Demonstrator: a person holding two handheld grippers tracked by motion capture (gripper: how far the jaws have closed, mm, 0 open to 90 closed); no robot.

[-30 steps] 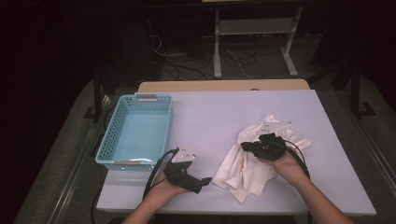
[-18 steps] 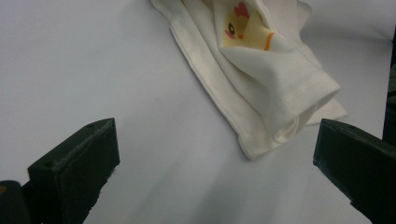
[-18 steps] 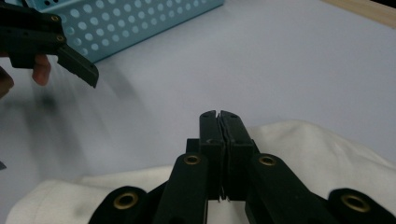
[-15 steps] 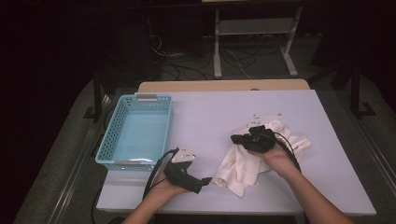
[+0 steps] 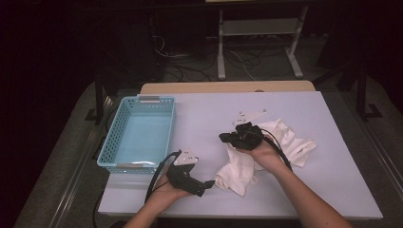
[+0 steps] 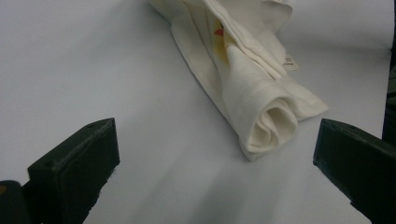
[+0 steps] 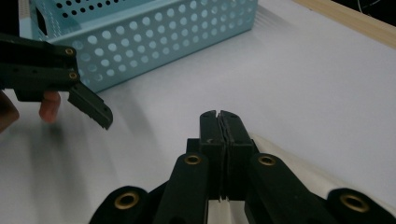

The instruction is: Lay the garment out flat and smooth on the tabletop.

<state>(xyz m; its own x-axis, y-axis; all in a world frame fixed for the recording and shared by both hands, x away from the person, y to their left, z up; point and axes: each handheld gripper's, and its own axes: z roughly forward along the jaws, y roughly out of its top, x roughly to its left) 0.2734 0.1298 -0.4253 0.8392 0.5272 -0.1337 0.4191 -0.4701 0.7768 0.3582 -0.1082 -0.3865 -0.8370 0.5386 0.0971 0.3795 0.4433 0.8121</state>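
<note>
**Cloth handling on the white surface: tools and surroundings**

The surface [image 5: 332,190] was a plain matte white board, with a strip of pale wood [image 5: 228,87] showing along its far edge. It stood on grey carpeted floor [image 5: 62,156]. The room beyond was dark; a light metal stand [image 5: 259,33] and loose cables [image 5: 237,59] lay on the floor behind the surface.

A light-blue perforated basket [image 5: 109,147] sat on the left part of the surface, long side running away from the person.

The cream-white cloth [image 5: 290,140] lay crumpled right of centre, one end rolled into a loose tube [image 6: 273,123] pointing toward the near edge. A small label [image 6: 290,63] and a yellow-red mark [image 6: 218,31] showed on it.

Left tool [image 5: 205,186]: held low near the front edge, jaws wide apart, nothing between the pads; the rolled cloth end lay just ahead of it.

Right tool [image 5: 224,137]: over the cloth, jaws pressed fully together. A strip of cloth [image 7: 299,172] showed beneath it; whether fabric was pinched, I could not tell.
</note>
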